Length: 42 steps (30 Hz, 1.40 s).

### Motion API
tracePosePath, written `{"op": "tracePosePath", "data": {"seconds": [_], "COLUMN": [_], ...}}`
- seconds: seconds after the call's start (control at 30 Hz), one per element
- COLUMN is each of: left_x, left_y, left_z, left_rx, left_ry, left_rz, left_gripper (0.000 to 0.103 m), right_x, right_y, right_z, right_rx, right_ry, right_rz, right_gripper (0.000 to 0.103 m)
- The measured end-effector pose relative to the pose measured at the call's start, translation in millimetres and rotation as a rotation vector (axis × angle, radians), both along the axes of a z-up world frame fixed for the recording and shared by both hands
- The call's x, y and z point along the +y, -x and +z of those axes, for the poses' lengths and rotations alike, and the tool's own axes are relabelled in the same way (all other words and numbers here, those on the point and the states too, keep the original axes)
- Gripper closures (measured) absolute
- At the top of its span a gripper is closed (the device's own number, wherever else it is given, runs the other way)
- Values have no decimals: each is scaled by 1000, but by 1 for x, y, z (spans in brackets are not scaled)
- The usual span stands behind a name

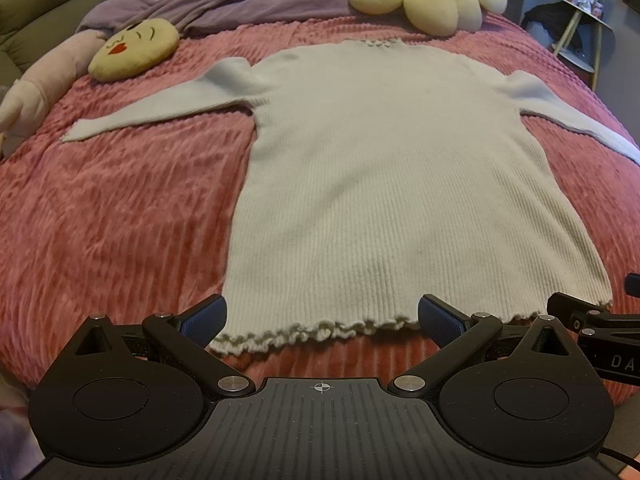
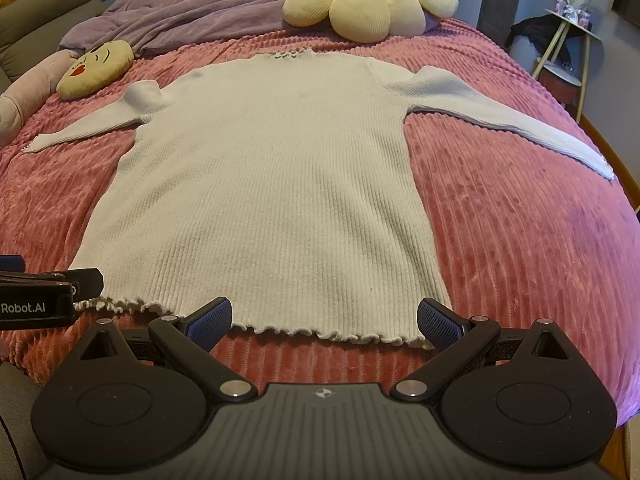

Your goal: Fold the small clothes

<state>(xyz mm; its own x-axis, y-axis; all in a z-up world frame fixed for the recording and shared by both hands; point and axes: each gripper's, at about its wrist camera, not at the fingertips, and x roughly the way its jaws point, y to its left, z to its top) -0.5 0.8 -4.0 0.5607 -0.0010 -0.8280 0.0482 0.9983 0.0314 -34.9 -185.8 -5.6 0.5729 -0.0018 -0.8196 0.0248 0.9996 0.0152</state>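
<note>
On the bed (image 1: 100, 220), over its pink ribbed cover, I have the cream ribbed sweater (image 1: 384, 184) lying flat, collar at the far end, both sleeves spread out to the sides, and the frilled hem (image 1: 304, 334) nearest my tools. No fold shows yet, so I judge I am at the very start.

What worries me: the knit looks soft and stretchy, and the plush cover under it is just as soft. If I bite too deep at the hem I could pinch the cover along with it, or catch only the top layer and drag the body askew. Lifting one corner ahead of the other would probably skew the fold line. The yellow face cushion (image 1: 134, 50) sits near the left sleeve and could snag a sweeping cuff.

My left gripper (image 1: 322, 320) has its jaws wide apart, holding nothing, hovering at the hem's left half. My right gripper (image 2: 324, 320) is likewise spread wide and empty, at the hem's right corner; whether either pad touches cloth I cannot tell.
</note>
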Motion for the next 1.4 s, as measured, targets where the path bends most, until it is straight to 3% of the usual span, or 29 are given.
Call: {"op": "tracePosePath", "data": {"seconds": [1.4], "left_x": [0], "left_y": [-1], "left_z": [-1], "left_rx": [17], "left_ry": [10], "left_rz": [11], "left_gripper": [0], "right_x": [-3], "right_y": [2], "right_z": [1], "right_rx": [-23], "right_ry": [13], "right_rz": [-11], "right_gripper": [4]}}
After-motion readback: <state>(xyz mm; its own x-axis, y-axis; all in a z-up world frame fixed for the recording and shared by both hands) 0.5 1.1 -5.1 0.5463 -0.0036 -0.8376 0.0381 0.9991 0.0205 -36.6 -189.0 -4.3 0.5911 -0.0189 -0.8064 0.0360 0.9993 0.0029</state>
